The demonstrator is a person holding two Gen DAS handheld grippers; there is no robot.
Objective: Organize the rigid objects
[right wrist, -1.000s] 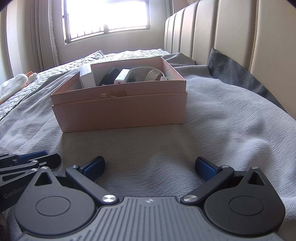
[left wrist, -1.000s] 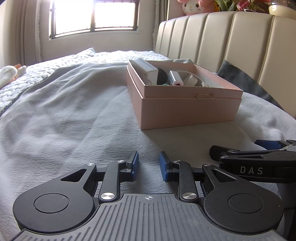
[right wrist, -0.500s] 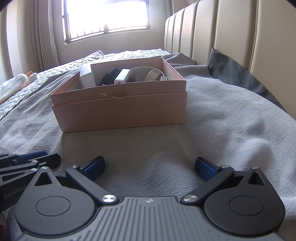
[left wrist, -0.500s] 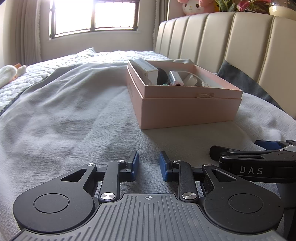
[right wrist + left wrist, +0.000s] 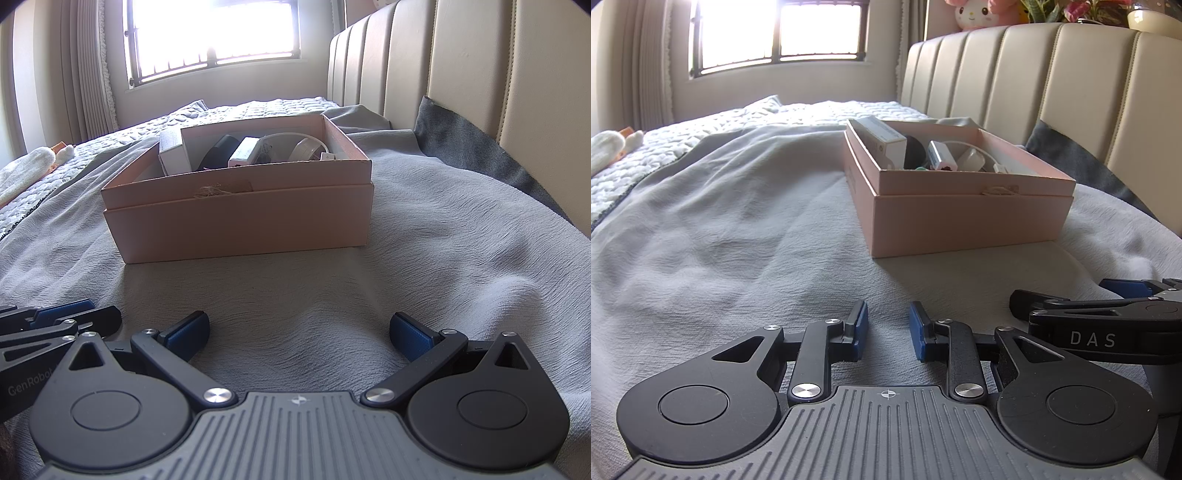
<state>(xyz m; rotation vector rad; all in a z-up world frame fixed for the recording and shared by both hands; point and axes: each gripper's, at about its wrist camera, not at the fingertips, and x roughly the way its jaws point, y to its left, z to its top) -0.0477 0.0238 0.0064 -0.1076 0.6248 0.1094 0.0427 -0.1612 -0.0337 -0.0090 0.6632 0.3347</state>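
The pink box [image 5: 243, 221] sits on the grey bedspread [image 5: 443, 240] near the headboard [image 5: 1052, 74], holding a white carton [image 5: 884, 142], a charger and cable. Both claws rest low before it, empty: the left claw [image 5: 888, 326] narrowly parted, the right claw [image 5: 299, 332] spread wide.

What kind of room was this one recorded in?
Most likely a bedroom. The pink box sits on a bed covered by a grey blanket, with a padded cream headboard alongside, a plush toy on top of it, and a curtained window beyond.

pink box [image 5: 243, 221] sits on grey-blanketed bed [image 5: 443, 229].
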